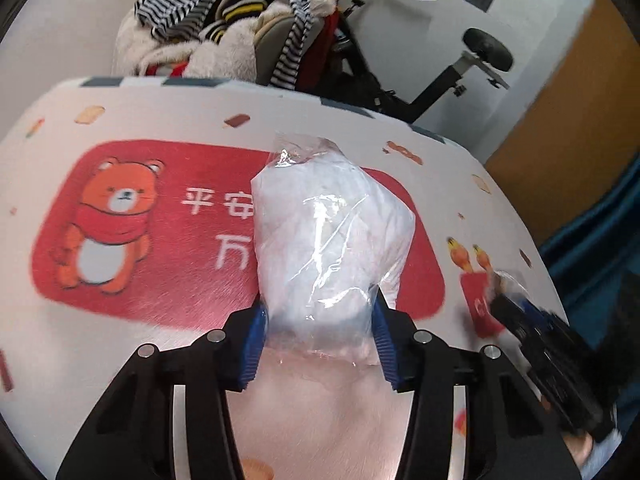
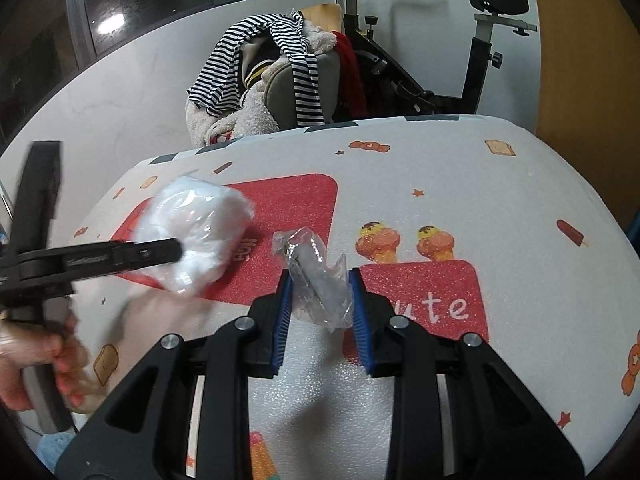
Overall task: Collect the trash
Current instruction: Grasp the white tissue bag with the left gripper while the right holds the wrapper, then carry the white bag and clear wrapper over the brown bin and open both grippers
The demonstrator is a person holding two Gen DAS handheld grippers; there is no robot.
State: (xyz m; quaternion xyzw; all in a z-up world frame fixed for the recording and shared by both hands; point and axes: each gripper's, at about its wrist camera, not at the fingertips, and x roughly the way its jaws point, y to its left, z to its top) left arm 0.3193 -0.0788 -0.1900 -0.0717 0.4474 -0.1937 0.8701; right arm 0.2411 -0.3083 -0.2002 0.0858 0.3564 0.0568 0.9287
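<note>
Left gripper [image 1: 320, 332]: blue pads set against both flanks of a white wad in clear plastic wrap [image 1: 328, 240], clamped on its near end. The bundle lies over the red panel with the bear print, about mid-tabletop; whether it is lifted or resting cannot be told. Seen from the right wrist camera, the same bundle [image 2: 196, 232] sits toward the left edge, with the person's hand [image 2: 36, 356] on the gripper handle.

Right gripper [image 2: 320, 312]: clenched on a small crumpled piece of clear plastic [image 2: 316, 276], pinched between the pads, near the middle of the tabletop beside the second red panel.

Judgement on the step: both hands appear loaded, so the job now is carrying. The wrap is slippery and the wad soft; the left grip is low on the bundle, so a gentle lift with no swinging seems wise, lest it slide out. The right scrap is light and springy; a firm, steady pinch should do.

Surface: tabletop [image 2: 480, 200] under a white cover printed with cartoons, ice creams and toast, slightly textured.

Room: beyond the far edge, a chair heaped with clothes [image 2: 264, 68], striped garment on top; an exercise bike [image 2: 484, 40] behind; white wall, wooden door at right.
</note>
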